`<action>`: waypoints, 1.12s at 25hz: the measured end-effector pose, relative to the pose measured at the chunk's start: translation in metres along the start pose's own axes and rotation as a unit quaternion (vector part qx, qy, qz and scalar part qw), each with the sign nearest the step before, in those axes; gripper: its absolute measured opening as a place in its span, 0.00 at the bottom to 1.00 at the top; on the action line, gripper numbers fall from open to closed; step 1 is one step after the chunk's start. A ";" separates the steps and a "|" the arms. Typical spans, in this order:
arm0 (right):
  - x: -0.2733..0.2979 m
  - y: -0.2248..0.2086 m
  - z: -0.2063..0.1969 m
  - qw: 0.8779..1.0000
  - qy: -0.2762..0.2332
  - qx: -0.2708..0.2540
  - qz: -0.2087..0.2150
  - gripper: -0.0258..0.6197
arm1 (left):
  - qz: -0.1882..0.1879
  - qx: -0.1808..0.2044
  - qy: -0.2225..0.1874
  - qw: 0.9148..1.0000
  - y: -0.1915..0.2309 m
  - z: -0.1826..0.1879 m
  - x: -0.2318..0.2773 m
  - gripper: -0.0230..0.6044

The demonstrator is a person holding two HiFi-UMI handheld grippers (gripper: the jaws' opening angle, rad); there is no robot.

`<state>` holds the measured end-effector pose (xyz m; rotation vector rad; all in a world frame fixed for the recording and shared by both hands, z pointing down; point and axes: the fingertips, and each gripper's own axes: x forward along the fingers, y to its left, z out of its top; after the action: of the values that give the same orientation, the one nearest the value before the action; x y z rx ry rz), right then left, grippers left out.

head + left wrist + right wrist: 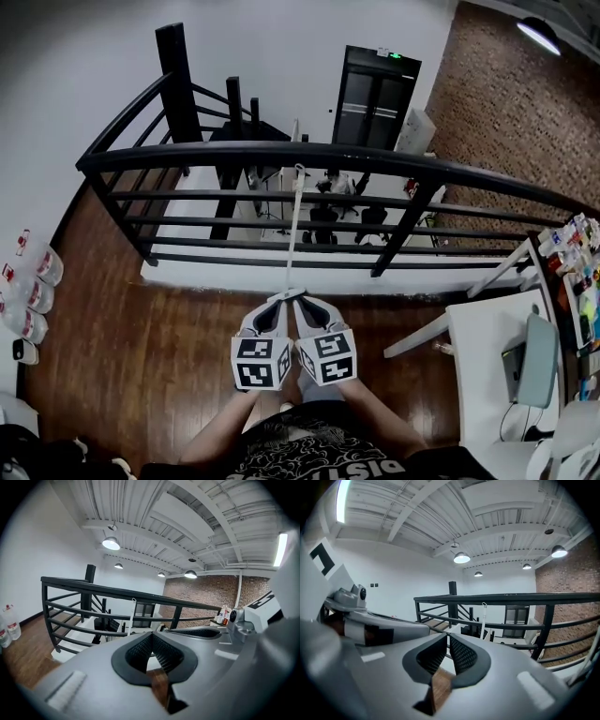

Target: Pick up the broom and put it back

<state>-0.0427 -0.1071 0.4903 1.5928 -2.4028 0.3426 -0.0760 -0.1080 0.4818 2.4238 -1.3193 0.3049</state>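
Observation:
The broom's thin white handle (296,220) stands nearly upright against the black railing (394,164), straight ahead of me. Its top has a small loop. The same handle shows in the left gripper view (132,617) and in the right gripper view (483,620), some way beyond the jaws. The broom's head is hidden behind my grippers in the head view. My left gripper (279,298) and right gripper (305,300) are held side by side in front of my body, pointing at the railing. Both are shut with nothing between the pads (161,654) (460,654).
Behind the railing a stairwell drops away, with a white ledge (216,272) along its foot. Several water bottles (33,292) stand by the left wall. A white desk (492,361) with a screen and a shelf of colourful items (577,267) are at the right. The floor is dark wood (141,366).

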 end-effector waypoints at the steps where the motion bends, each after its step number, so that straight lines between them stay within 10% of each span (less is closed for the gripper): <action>1: 0.008 -0.005 0.004 1.000 -0.004 0.001 0.001 0.04 | 0.000 0.003 0.001 1.000 0.002 0.004 0.009 0.04; 28: 0.278 -0.209 0.067 1.000 -0.003 0.023 0.016 0.12 | 0.046 -0.016 0.026 0.998 0.098 0.105 0.272 0.04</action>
<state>0.0407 -0.4486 0.5302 1.5777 -2.4447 0.4009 -0.0103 -0.4076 0.5037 2.3175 -1.4036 0.3662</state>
